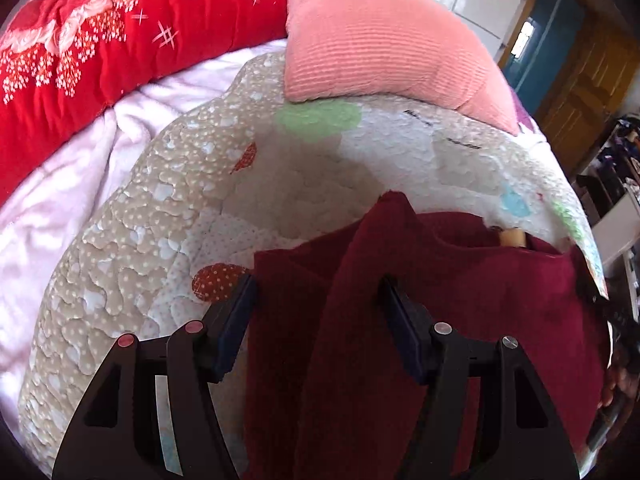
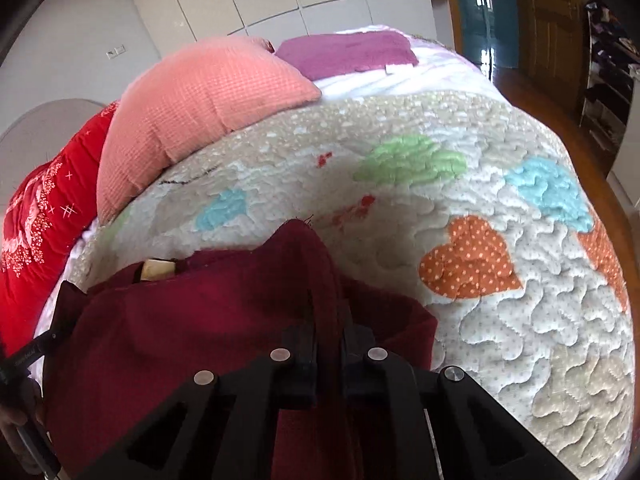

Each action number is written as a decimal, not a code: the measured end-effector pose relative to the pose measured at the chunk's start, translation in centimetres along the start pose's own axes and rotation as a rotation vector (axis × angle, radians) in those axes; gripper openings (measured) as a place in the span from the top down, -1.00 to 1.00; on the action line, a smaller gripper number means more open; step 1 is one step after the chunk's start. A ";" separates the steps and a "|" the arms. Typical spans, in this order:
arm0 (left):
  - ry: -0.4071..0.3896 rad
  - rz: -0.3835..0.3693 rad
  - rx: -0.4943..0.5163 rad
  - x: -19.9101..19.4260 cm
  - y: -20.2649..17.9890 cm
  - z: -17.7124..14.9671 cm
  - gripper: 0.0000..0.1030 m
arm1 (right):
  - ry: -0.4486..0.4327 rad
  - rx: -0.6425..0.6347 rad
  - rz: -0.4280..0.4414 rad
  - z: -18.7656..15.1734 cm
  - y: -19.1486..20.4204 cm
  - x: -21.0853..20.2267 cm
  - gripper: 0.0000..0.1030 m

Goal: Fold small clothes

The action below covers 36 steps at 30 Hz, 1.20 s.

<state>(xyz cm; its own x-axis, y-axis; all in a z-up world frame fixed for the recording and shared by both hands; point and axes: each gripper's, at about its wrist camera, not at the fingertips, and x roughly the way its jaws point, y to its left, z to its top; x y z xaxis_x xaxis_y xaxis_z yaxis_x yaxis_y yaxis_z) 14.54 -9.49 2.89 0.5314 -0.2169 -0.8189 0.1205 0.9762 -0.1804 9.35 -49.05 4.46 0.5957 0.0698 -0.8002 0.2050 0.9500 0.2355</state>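
Meanwhile right tongs [image 2: 329, 312] pinch a ridged maroon knit garment [image 2: 208, 320]; left tongs [image 1: 318, 292] gape.

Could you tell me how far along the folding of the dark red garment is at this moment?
Partly begun. Done: the dark red garment lies on the quilt with a raised fold of cloth already gathered. In hand: the right gripper is shut on that ridge, while the left gripper is open around it. Left: laying the fold flat and finishing a neat bundle.
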 end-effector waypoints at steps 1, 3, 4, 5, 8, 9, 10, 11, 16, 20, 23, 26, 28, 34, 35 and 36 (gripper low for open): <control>0.009 0.006 -0.013 0.5 0.2 0.2 -0.25 | -0.007 0.007 0.001 -0.1 -0.1 -0.1 0.85; 0.023 0.001 -0.038 0.8 0.7 0.3 -0.28 | -0.023 0.032 0.010 0.0 -0.4 -1.0 0.71; 0.023 -0.005 -0.051 0.7 0.9 0.4 -0.28 | -0.036 0.039 0.010 0.0 -0.3 -1.8 0.60; 0.019 -0.005 -0.061 0.4 1.1 0.3 -0.28 | -0.055 0.041 0.001 -0.1 -0.2 -2.9 0.57; -0.030 0.015 -0.035 -1.2 1.0 -0.2 -0.27 | -0.090 0.022 0.039 -0.5 1.0 -5.9 0.50; -0.046 0.027 -0.023 -1.7 0.9 -0.4 -0.27 | -0.100 0.002 0.065 -0.6 1.8 -6.9 0.49; -0.058 0.036 -0.014 -2.1 0.9 -0.6 -0.27 | -0.103 -0.019 0.085 -0.7 2.7 -7.5 0.49; -0.071 0.039 -0.006 -2.6 0.9 -0.8 -0.27 | -0.101 -0.049 0.115 -0.8 4.0 -8.0 0.49; -0.095 0.043 0.015 -4.2 0.9 -2.0 -0.27 | -0.063 -0.158 0.275 -1.5 10.6 -7.4 0.49; -0.101 0.039 0.029 -5.5 1.3 -3.0 -0.27 | -0.052 -0.256 0.327 -2.3 16.2 -5.4 0.49; -0.098 0.017 0.016 -6.5 2.0 -3.9 -0.27 | -0.025 -0.262 0.376 -2.3 19.3 -3.5 0.49; -0.094 -0.008 -0.015 -7.2 3.0 -5.1 -0.27 | 0.000 -0.293 0.401 -2.3 22.1 -1.8 0.49; -0.100 -0.034 -0.046 -7.5 3.8 -6.2 -0.27 | 0.010 -0.328 0.400 -2.3 23.9 -0.8 0.49; -0.083 -0.085 -0.065 -7.2 4.3 -8.1 -0.27 | 0.076 -0.370 0.355 -1.6 27.6 3.2 0.49; -0.082 -0.092 -0.066 -7.2 4.3 -8.2 -0.27 | 0.100 -0.384 0.336 -1.7 28.5 4.5 0.49; -0.079 -0.095 -0.066 -7.2 4.3 -8.3 -0.28 | 0.119 -0.390 0.325 -1.8 28.9 5.4 0.49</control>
<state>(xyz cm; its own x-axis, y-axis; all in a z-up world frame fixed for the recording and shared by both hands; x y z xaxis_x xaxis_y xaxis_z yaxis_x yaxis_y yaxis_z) 4.27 -3.68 3.53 0.5852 -0.3057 -0.7511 0.1193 0.9486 -0.2932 17.10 -20.64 6.02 0.4838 0.3921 -0.7824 -0.2939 0.9149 0.2768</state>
